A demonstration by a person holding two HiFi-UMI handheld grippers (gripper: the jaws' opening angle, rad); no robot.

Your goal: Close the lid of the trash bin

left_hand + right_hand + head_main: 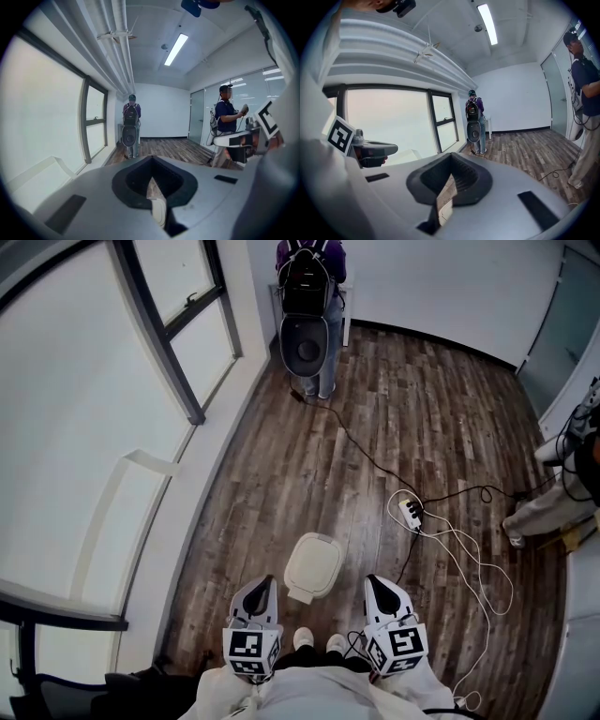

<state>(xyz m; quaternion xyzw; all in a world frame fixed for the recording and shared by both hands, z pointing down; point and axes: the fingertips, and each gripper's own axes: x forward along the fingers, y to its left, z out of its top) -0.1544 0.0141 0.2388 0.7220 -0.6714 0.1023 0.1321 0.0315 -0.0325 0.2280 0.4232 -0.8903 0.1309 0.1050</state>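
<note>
Two claws closed, empty: left claw (pixel 268 583), right claw (pixel 373 581) flank trash bin (pixel 314 563).

Trash bin (pixel 314 566) sides hidden, seen top-down; person (pixel 547 508) at right cut off by edge.

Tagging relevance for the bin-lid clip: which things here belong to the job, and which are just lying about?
Job:
trash bin
left gripper
right gripper

Lying about:
power strip
person with backpack
person at right edge
</note>
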